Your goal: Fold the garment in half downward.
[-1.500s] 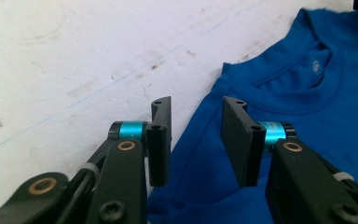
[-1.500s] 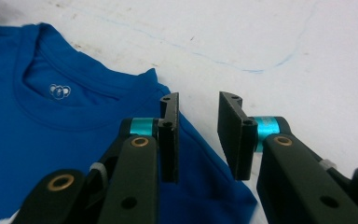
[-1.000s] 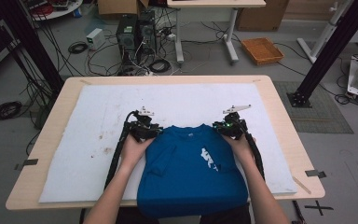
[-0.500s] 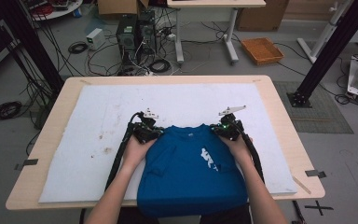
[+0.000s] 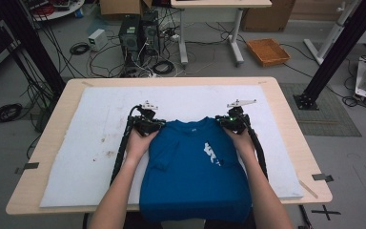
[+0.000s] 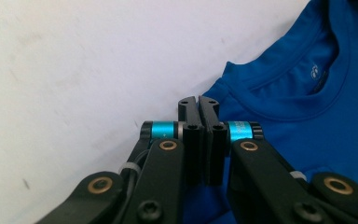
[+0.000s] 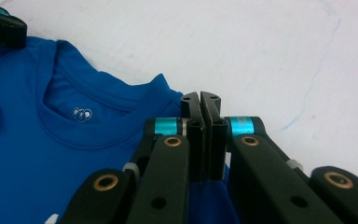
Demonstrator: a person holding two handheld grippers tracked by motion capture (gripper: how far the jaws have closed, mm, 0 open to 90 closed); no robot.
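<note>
**Both shoulders pinched, shirt ready to be lifted**

The blue T-shirt (image 5: 195,171) lies flat on the white sheet (image 5: 90,138) of the tabletop (image 5: 286,119), in the middle, with its hem hanging over the near edge. Its collar points to the far side, so its long axis runs from near to far. Our left tool (image 5: 156,125) is closed on the left shoulder, and our right tool (image 5: 225,122) is closed on the right shoulder; both have just finished closing, with cloth between the jaws. We think it is best to raise both hands together and evenly, keeping the shoulder line tight, so the cloth does not slip or twist.

No readable text; the blue T-shirt (image 5: 195,171) bears only small logos.
</note>
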